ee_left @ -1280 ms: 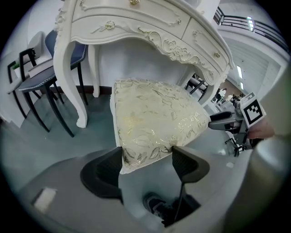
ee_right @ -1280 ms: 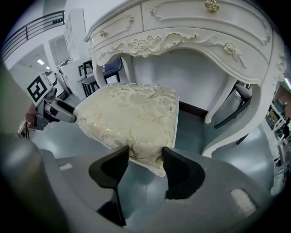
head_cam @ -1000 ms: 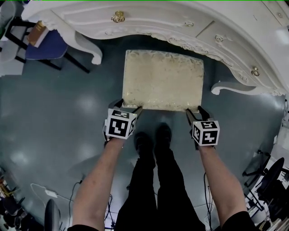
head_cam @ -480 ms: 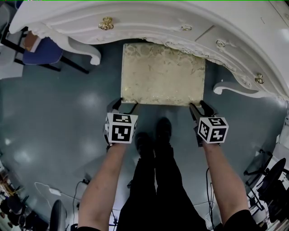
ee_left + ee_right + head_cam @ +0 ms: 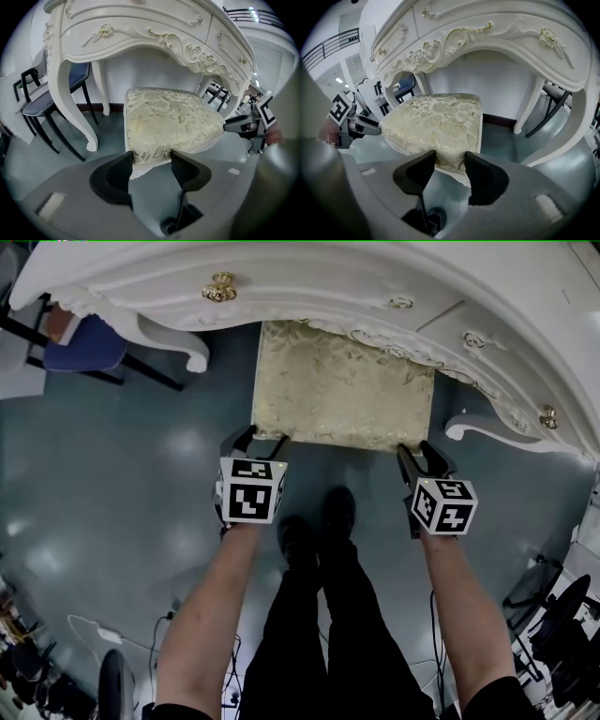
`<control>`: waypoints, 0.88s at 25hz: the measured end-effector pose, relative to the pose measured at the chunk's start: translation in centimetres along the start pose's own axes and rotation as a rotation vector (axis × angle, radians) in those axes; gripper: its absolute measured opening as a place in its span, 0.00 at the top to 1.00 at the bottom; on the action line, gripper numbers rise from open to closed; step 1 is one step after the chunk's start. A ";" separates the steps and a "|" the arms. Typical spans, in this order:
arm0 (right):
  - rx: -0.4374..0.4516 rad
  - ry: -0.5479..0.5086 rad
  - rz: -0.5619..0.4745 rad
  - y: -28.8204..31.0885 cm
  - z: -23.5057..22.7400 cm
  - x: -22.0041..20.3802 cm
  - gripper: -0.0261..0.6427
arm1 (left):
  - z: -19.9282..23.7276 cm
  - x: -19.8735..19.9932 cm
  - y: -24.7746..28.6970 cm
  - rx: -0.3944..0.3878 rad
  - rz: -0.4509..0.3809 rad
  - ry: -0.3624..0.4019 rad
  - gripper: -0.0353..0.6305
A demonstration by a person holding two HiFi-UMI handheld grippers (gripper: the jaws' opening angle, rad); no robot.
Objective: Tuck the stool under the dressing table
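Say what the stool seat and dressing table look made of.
Stool seat: woven upholstery fabric, cream with a gold leaf pattern and slight sheen; edges bulge softly, so likely padded.
Dressing table: probably painted wood, glossy white, carved scrolls; could be moulded.
Drawer knob: gold-coloured, looks metal.

the stool [image 5: 342,385] has slid further under the dressing table [image 5: 375,277]; the left gripper [image 5: 262,438] and right gripper [image 5: 418,450] followed, jaws closing on its near corners.
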State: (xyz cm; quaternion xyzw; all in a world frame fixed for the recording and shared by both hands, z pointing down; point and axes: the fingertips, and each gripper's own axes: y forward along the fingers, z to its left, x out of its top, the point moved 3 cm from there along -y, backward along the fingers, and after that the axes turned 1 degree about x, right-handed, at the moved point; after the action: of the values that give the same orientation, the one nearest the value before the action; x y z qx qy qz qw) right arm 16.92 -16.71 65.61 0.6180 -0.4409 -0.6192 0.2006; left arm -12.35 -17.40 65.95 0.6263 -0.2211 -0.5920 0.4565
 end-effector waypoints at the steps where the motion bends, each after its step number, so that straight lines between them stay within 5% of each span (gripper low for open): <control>1: -0.008 -0.006 -0.006 0.2 -0.2 0.4 0.65 | 0.1 0.4 0.2 0.000 -0.012 0.002 0.53; 10: -0.016 -0.112 -0.022 1.1 -1.2 2.2 0.65 | 0.5 2.9 1.8 -0.007 -0.026 0.034 0.53; 22: -0.060 -0.098 -0.100 2.6 -2.7 4.4 0.65 | 0.8 5.8 3.3 -0.027 -0.064 0.060 0.53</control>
State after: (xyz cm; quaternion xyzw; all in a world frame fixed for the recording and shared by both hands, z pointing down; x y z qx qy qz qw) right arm 17.97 -22.33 65.52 0.6017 -0.4001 -0.6710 0.1661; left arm -11.07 -24.03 65.70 0.6445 -0.1792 -0.5900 0.4520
